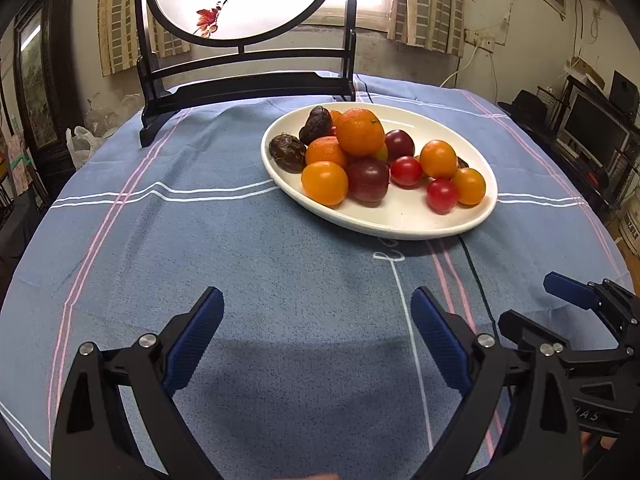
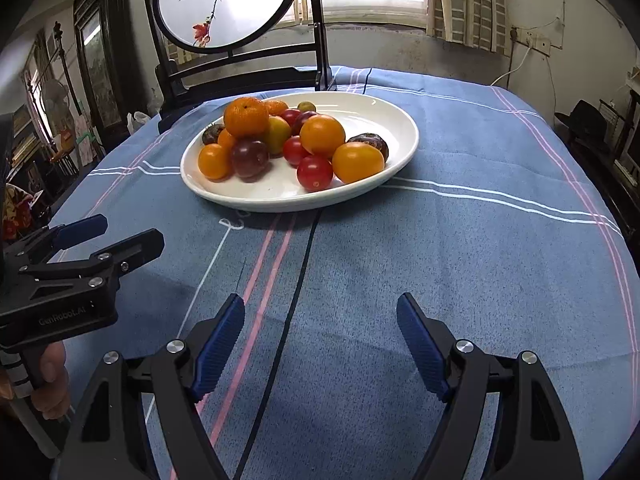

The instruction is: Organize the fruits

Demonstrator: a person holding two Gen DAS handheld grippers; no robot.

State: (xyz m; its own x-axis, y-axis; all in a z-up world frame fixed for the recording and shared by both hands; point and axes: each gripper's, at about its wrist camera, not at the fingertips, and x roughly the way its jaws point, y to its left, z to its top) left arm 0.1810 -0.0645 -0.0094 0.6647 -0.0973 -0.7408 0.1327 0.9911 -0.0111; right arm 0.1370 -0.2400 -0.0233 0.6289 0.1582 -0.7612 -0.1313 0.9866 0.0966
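A white oval plate stands on the blue tablecloth and holds a pile of fruit: oranges, orange tomatoes, red cherry tomatoes, purple plums and dark wrinkled passion fruits. My left gripper is open and empty, short of the plate. My right gripper is open and empty, beside the left one, also short of the plate.
A black wooden stand with a round painted screen rises at the table's far edge behind the plate. The blue tablecloth has white and pink stripes. Shelves and monitors stand at the right wall.
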